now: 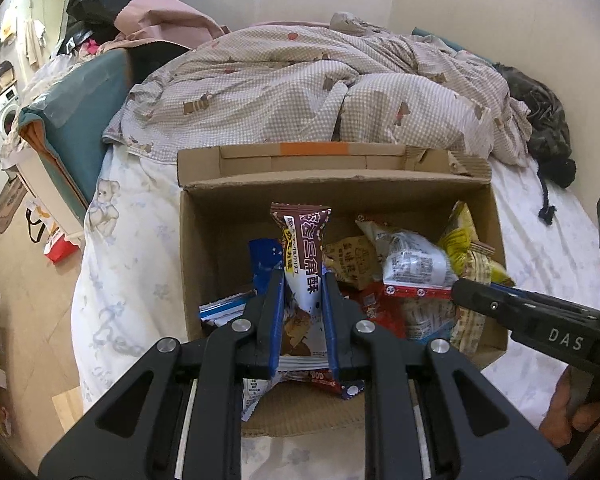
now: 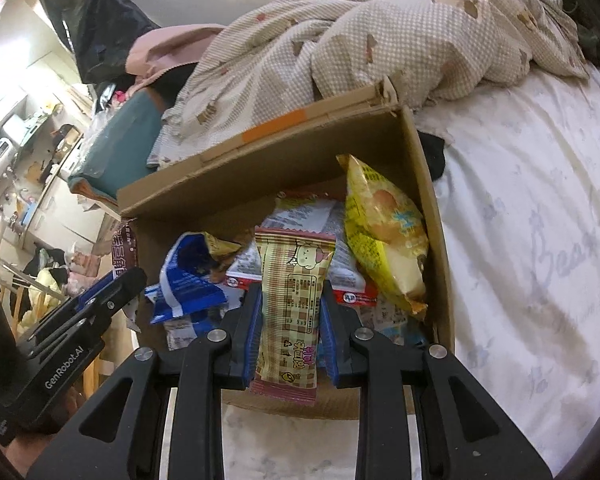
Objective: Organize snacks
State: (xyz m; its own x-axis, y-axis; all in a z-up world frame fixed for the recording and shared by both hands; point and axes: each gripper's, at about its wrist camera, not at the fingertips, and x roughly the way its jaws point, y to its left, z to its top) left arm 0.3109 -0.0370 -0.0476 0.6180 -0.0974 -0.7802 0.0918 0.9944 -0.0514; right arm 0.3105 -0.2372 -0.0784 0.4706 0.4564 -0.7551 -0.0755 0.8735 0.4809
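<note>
The cardboard box (image 1: pixel 204 240) is the landmark. Its near wall is hidden behind the left gripper (image 1: pixel 302 280) in the left view and behind the right gripper (image 2: pixel 288 292) in the right view. Inside the box, the lower packets lie buried under the upper ones, their print unreadable. The brown packet (image 1: pixel 302 248) has its bottom end hidden by blue pads. Left of the box, the far shelves (image 2: pixel 24 152) are too blurred to make out.

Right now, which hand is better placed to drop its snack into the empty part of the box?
Left. The left gripper holds the brown packet over the cardboard box's bare left side; the right gripper holds its checked packet above piled snacks.
</note>
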